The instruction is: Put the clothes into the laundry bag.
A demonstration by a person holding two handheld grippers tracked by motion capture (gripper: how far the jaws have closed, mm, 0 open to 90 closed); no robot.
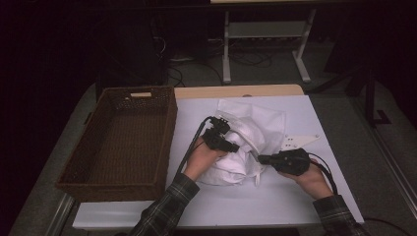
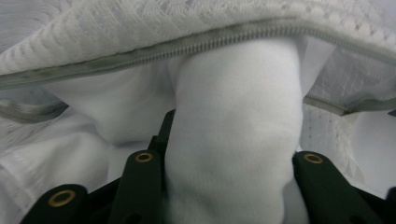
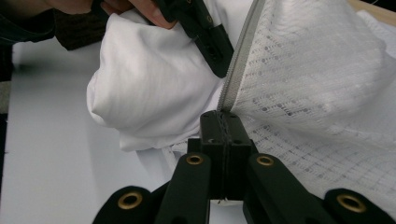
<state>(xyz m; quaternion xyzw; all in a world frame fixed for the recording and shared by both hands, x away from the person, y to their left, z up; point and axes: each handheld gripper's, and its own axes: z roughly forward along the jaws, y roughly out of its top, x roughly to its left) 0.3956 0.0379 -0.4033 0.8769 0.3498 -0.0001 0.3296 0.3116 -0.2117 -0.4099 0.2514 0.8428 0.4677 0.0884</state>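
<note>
A white mesh bag [image 1: 258,120] with a grey zipper [image 2: 187,44] lies on the white table cover. A bundled white garment [image 1: 231,167] sits at its mouth. My left gripper [image 1: 231,146] is shut on a thick roll of the garment [image 2: 233,130], with the bag's zipper edge arching just above it. My right gripper [image 3: 220,126] is shut on the zipper edge [image 3: 240,60] of the mesh bag [image 3: 317,79] and holds it lifted. In the right gripper view the garment [image 3: 149,88] bulges to the left, and the left gripper [image 3: 205,37] comes in from the top.
A large empty brown wicker basket [image 1: 123,142] stands at the left of the table. The white cover [image 1: 275,196] is bare in front of and to the right of the bag. Beyond the table are a white frame stand [image 1: 265,34] and cables on the floor.
</note>
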